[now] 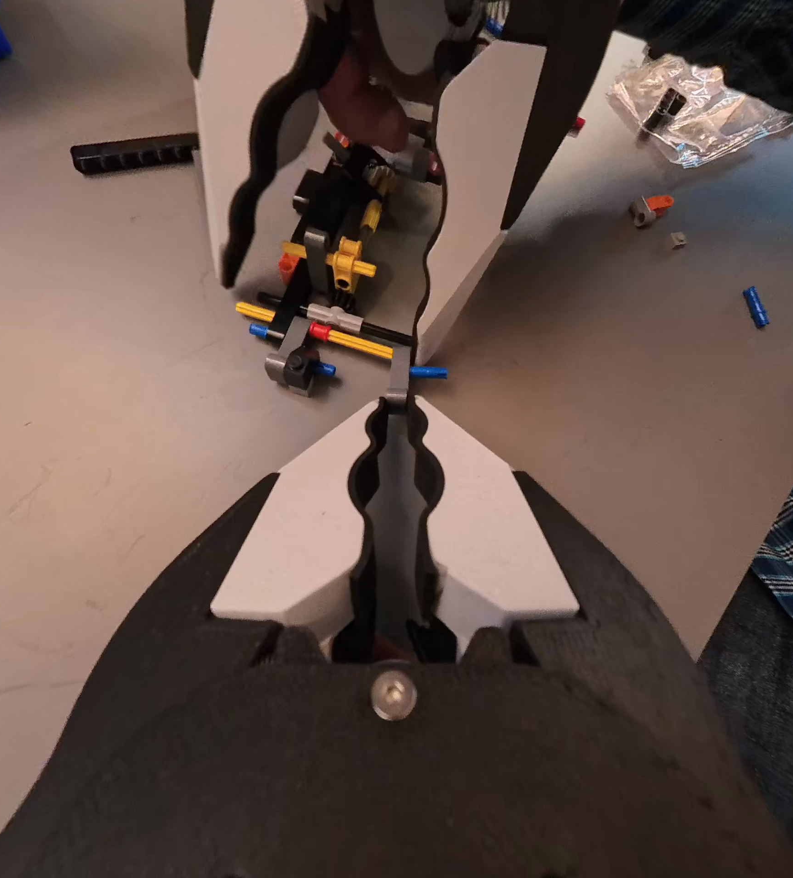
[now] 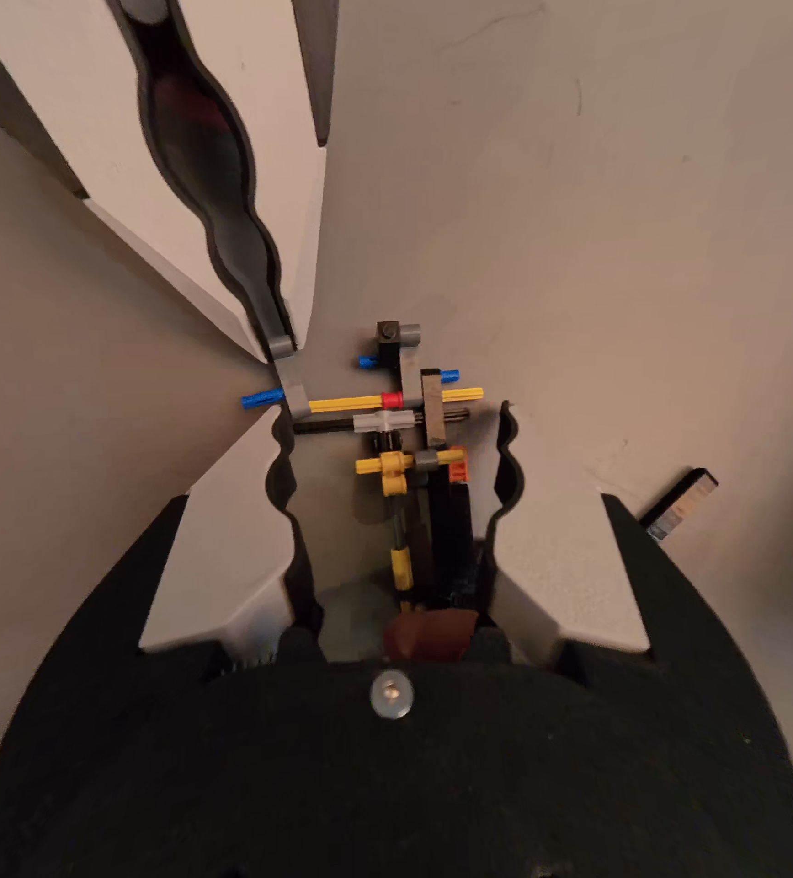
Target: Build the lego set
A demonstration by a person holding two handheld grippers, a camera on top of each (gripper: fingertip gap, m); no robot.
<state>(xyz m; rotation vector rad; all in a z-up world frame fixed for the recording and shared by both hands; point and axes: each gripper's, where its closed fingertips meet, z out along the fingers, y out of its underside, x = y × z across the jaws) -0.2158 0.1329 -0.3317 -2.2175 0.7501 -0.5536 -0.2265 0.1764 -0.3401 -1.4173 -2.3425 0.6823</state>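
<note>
— Pale grey table all round, with loose parts scattered: a black beam, a clear bag, a grey-and-orange connector, a blue pin. Where's the lego model?

— Flat on the table between the two tools. The left tongs are pinched shut on a grey liftarm at the model's near corner, by a blue pin.

— And the right tongs?

— Spread wide, straddling the model's far end; I can't see their pads touching it.

— How far along?

— A skeleton, I'd judge: yellow and black axles, a red bush, small gears and connectors are joined. The spare pieces suggest plenty remains.
</note>
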